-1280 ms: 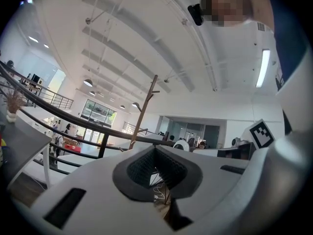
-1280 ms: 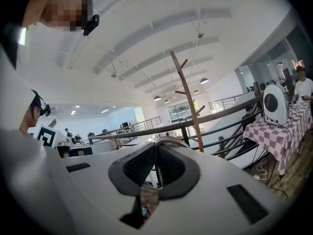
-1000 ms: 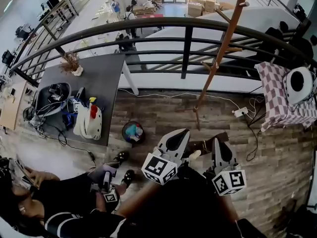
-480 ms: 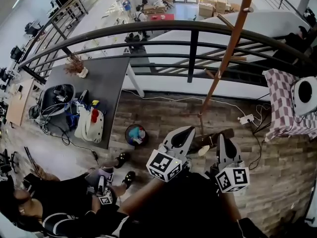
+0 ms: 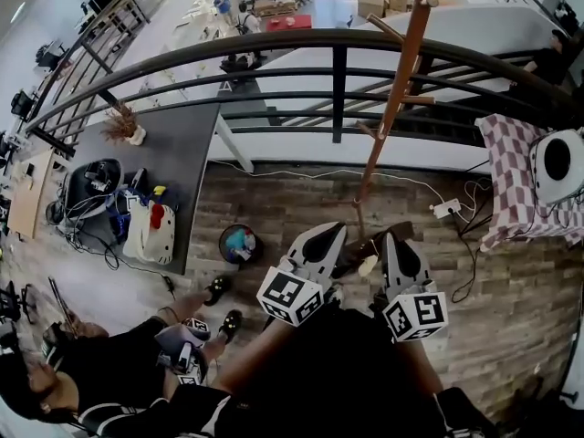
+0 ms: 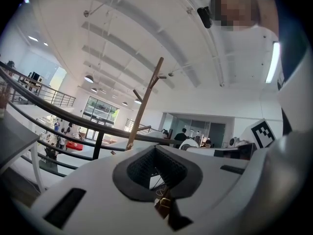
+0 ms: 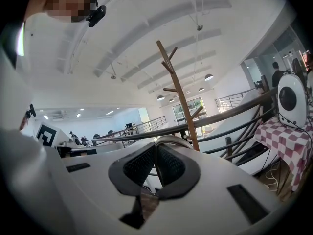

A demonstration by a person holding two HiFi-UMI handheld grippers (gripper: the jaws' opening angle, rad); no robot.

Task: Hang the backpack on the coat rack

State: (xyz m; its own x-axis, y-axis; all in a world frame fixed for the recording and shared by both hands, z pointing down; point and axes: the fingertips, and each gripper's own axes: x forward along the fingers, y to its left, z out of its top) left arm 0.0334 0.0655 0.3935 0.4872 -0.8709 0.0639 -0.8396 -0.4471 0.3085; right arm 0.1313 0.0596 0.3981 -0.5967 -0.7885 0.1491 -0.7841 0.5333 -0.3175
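Note:
The wooden coat rack [image 5: 394, 88] stands on the plank floor in front of a railing, and its pole rises past my grippers; it also shows as a coat rack [image 6: 145, 99] and a coat rack [image 7: 180, 99] in the two gripper views. The black backpack [image 5: 351, 372] hangs as a dark mass below both grippers. My left gripper [image 5: 330, 234] is shut, with a small brown tab [image 6: 164, 205] of the bag behind its tips. My right gripper [image 5: 391, 241] is shut on a pale strap loop [image 7: 171, 139]. Both point at the rack's foot.
A curved black railing [image 5: 339, 78] runs behind the rack. At the left stands a dark table [image 5: 178, 144] with cables and a white bag [image 5: 151, 231], with a round bin [image 5: 240, 243] beside it. A checked cloth and white fan [image 5: 555, 161] stand right. A seated person [image 5: 109, 381] is lower left.
Both grippers have edged forward toward the rack's foot, carrying the black backpack with them. Both have stayed shut.

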